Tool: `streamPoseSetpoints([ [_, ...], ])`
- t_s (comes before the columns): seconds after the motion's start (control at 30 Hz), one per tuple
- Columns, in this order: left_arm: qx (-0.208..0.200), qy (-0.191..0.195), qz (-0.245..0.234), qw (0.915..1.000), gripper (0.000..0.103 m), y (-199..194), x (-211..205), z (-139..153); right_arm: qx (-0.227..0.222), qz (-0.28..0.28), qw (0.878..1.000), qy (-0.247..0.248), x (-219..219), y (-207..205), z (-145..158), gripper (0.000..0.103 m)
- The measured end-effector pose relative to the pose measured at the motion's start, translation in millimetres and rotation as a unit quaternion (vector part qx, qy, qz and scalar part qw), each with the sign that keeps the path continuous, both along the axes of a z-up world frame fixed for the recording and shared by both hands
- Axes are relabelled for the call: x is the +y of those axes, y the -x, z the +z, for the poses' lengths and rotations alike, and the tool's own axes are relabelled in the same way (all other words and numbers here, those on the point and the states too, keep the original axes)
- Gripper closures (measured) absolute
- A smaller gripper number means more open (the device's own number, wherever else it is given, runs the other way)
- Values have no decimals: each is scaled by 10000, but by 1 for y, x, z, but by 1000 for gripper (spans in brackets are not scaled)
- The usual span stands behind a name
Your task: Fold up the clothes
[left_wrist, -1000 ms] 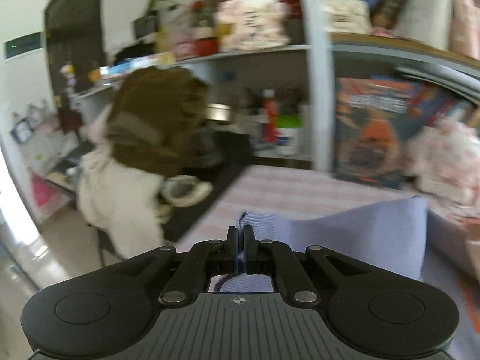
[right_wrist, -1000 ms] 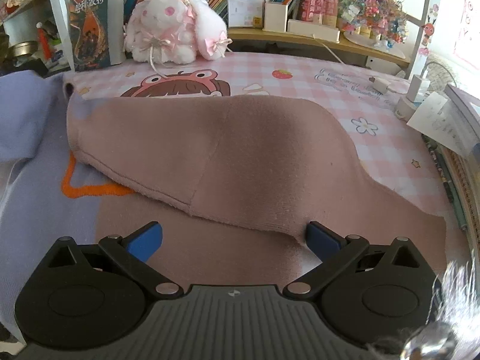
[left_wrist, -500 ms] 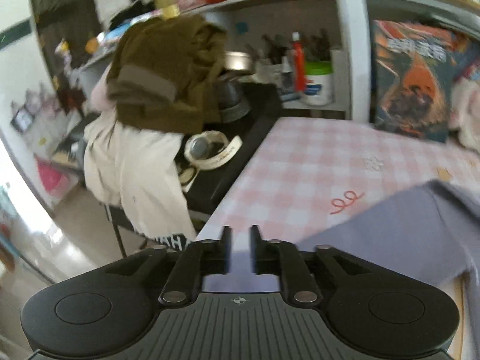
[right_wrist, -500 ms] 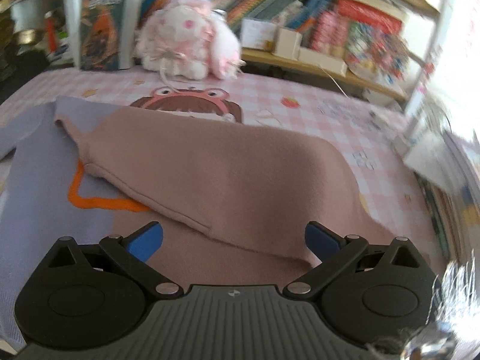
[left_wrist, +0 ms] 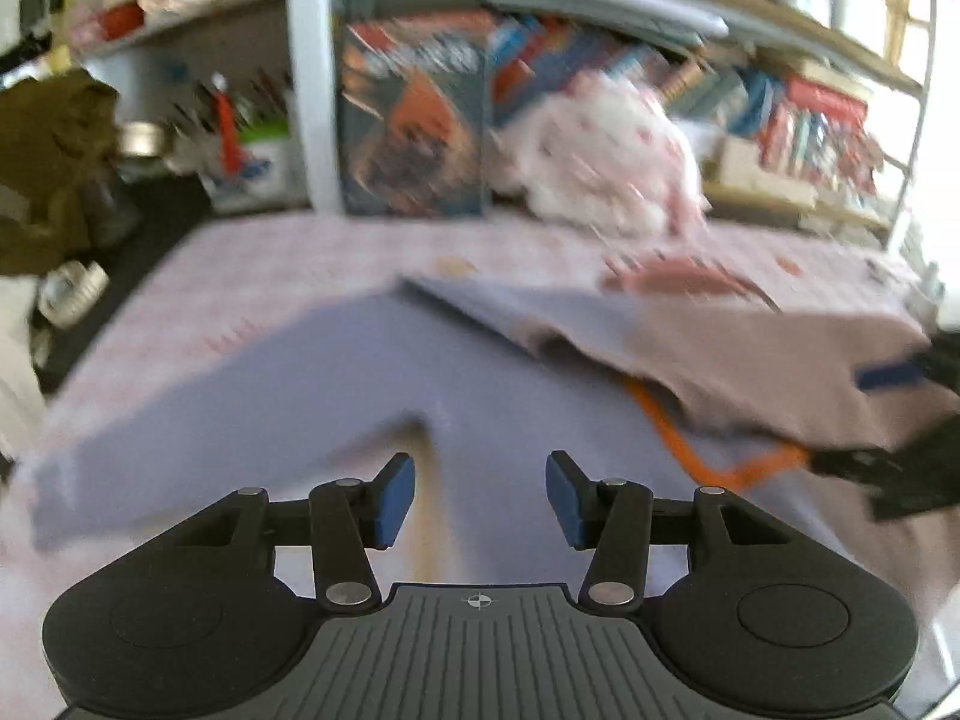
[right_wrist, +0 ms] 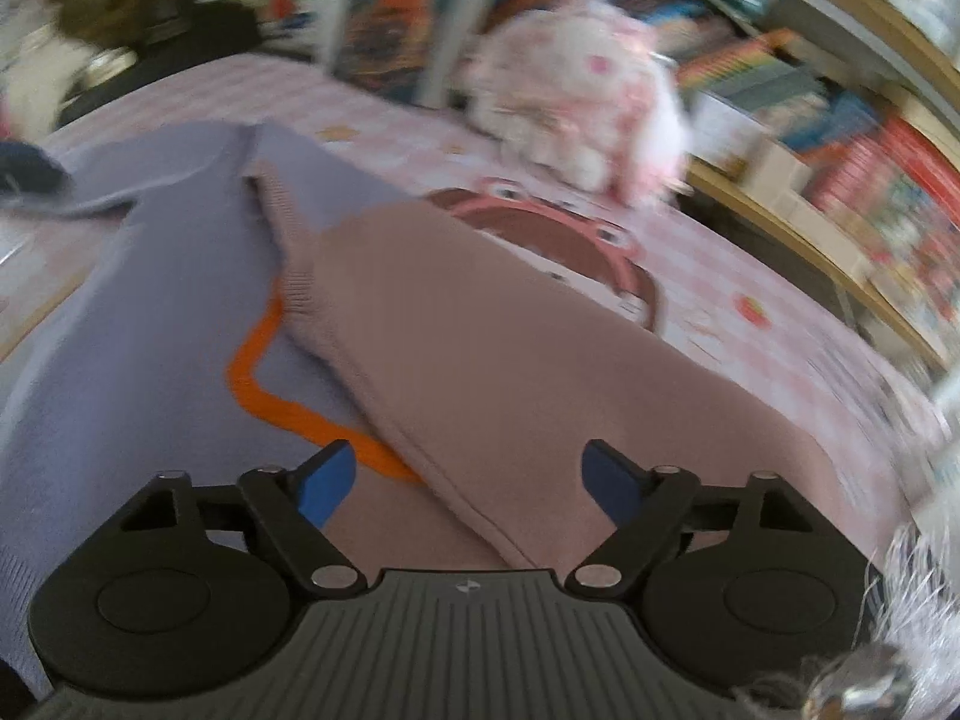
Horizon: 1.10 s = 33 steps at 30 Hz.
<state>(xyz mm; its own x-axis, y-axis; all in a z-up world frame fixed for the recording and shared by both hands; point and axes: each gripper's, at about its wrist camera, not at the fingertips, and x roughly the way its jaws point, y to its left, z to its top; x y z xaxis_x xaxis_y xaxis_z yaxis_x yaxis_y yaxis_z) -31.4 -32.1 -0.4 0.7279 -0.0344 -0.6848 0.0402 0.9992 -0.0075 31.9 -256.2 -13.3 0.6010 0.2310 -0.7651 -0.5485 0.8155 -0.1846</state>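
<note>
A sweater lies on the pink checked tablecloth [left_wrist: 288,264]. Its left half is lavender [left_wrist: 372,384] and its right half is dusty pink [right_wrist: 540,372], with an orange outline [right_wrist: 270,402] on the front. The pink sleeve is folded across the body. The lavender sleeve [right_wrist: 150,162] stretches out to the left. My left gripper [left_wrist: 479,501] is open and empty, above the lavender part. My right gripper [right_wrist: 465,480] is open and empty, above the pink fold's lower edge. It also shows at the right edge of the left wrist view [left_wrist: 900,420].
A white and pink plush rabbit [right_wrist: 576,90] sits at the back of the table. Shelves of books [left_wrist: 798,120] stand behind it. A white post [left_wrist: 309,78] rises at the back left. A chair with brown and white clothes [left_wrist: 42,168] stands off the table's left edge.
My left gripper has let go of the lavender sleeve, opened, and swung right to face the sweater. My right gripper stayed open and shifted left over the pink fold.
</note>
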Motion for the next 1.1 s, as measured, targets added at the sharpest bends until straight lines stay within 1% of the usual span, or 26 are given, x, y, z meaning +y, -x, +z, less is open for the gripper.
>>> streamPoseSetpoints([
  [0.03,91,9,-34,10000,54,3,-9,-3,16,198,9998,3,3,-1,-2,25],
  [0.1,237,-18,-1,9997,54,9,-18,-8,86,530,9986,13,8,-5,-9,33],
  [0.13,320,-33,29,9995,54,12,-21,-10,143,604,9981,6,9,-8,-12,43],
  [0.17,402,-45,73,9992,54,15,-24,-13,199,633,9978,-70,8,-12,-15,48],
  [0.2,481,-47,163,9987,54,18,-25,-15,255,656,9974,-152,7,-16,-16,49],
  [0.23,552,-43,257,9981,52,20,-26,-16,307,662,9970,-253,4,-21,-15,58],
  [0.27,595,-23,371,9975,48,21,-25,-17,347,667,9966,-337,2,-26,-14,71],
  [0.33,666,29,629,9958,45,24,-23,-18,356,665,9962,-425,-5,-40,-10,73],
  [0.4,720,69,800,9942,44,27,-23,-20,384,518,9953,-725,-16,-58,-4,81],
  [0.43,752,65,875,9933,44,28,-23,-21,402,420,9943,-896,-23,-68,0,91],
  [0.47,779,60,946,9925,44,31,-23,-22,390,315,9933,-1042,-29,-78,3,92],
  [0.53,850,79,1079,9905,44,33,-23,-25,180,85,9930,-1167,-38,-99,12,92],
  [0.67,950,212,1275,9871,44,35,-20,-28,-289,-330,9935,-1053,-49,-150,22,92],
  [0.7,969,250,1316,9862,44,35,-19,-28,-352,-435,9940,-935,-50,-163,20,91],
  [0.77,1026,372,1388,9843,44,35,-16,-30,-485,-575,9950,-656,-52,-183,14,74],
  [0.83,1083,536,1444,9821,44,33,-13,-33,-762,-796,9932,-387,-56,-191,13,70],
  [0.87,1108,621,1469,9810,44,31,-11,-34,-903,-911,9913,-287,-60,-194,14,62],
  [0.93,1127,695,1454,9805,46,28,-10,-36,-1192,-1167,9855,-304,-75,-192,23,52],
  [1.0,1110,619,1396,9820,49,24,-12,-36,-1410,-1307,9804,-429,-91,-183,35,50],
  [1.03,1096,553,1365,9830,59,22,-14,-36,-1412,-1270,9805,-515,-98,-175,41,49],
  [1.07,1083,487,1334,9839,76,20,-15,-36,-1414,-1232,9804,-601,-104,-166,46,49],
  [1.1,1067,452,1316,9845,83,18,-16,-37,-1386,-1149,9811,-712,-110,-157,52,49],
])
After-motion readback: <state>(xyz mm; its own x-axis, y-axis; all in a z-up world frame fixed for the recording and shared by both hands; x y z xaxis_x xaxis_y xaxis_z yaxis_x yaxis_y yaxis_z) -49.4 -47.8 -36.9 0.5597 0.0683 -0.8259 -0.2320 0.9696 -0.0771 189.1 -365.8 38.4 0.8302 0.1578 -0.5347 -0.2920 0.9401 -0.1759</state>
